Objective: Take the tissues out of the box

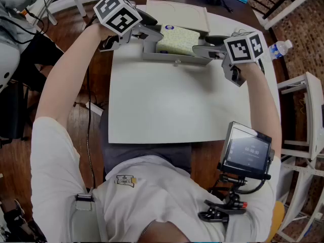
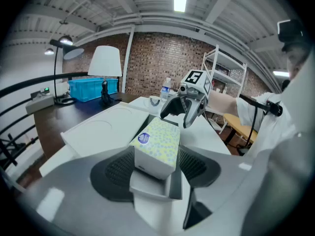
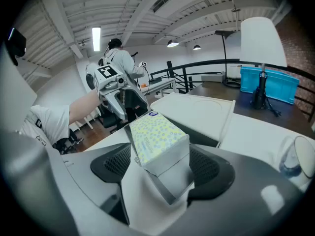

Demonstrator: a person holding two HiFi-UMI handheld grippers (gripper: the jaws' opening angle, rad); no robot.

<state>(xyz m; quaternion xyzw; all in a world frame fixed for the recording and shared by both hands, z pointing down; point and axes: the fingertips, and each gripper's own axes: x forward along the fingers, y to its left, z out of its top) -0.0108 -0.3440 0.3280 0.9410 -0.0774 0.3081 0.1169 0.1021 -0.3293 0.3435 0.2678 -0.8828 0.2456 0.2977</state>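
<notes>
A tissue pack [image 1: 177, 40] with a yellow-green dotted print and a blue sticker lies in an open grey-white box [image 1: 177, 59] at the far edge of the white table [image 1: 167, 105]. The box's lid [image 1: 177, 14] lies flat behind it. My left gripper [image 1: 152, 42] reaches in from the left and straddles the left end of the pack [image 2: 157, 144]. My right gripper [image 1: 202, 44] straddles the right end of the pack [image 3: 157, 139]. Both grippers are open, with their dark pads [image 2: 115, 168] [image 3: 209, 166] close beside the pack's sides.
A water bottle [image 1: 279, 48] lies at the table's right rim, and a white rack [image 1: 304, 115] stands on the floor beyond it. Behind the box stand a white lamp [image 2: 105, 63] and a blue bin [image 2: 93, 89]. A small screen [image 1: 245, 151] is mounted at my chest.
</notes>
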